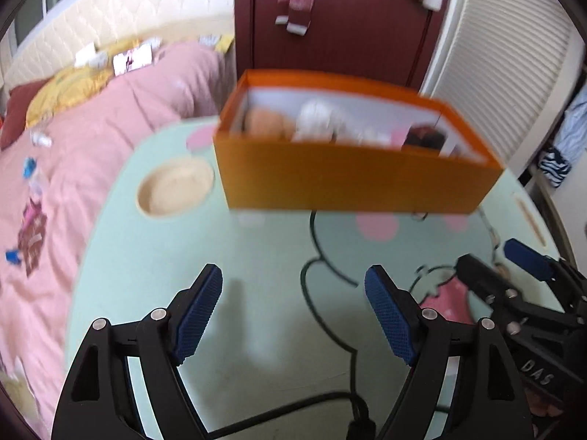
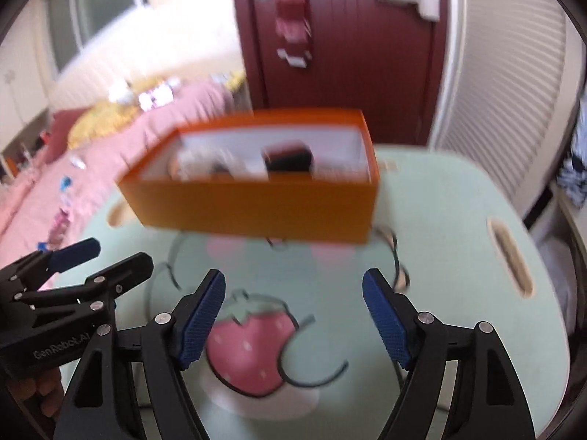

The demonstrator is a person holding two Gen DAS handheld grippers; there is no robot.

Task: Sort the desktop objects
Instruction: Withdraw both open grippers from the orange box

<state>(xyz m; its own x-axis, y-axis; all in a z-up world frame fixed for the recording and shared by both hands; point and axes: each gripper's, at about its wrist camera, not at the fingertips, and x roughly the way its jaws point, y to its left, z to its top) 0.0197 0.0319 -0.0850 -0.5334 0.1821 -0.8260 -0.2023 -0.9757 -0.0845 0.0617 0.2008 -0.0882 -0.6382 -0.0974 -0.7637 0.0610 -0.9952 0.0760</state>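
A bedroom surrounds a small mint-green table (image 1: 154,256) printed with a strawberry cartoon; a pink-covered bed (image 1: 80,139) runs along its left edge and a dark red wardrobe (image 1: 341,29) stands behind. The orange box (image 1: 352,179) sits toward the table's far side, with several blurred items already inside. Apart from a pale round dish (image 1: 176,192) beside the box, the table top looks bare, so the sorting seems largely done. The left gripper (image 1: 293,311) and right gripper (image 2: 293,315) hover side by side over the near half, fingers spread wide and holding nothing. Open table lies between them and the box; the handle slot (image 2: 510,260) marks the right edge, close by.
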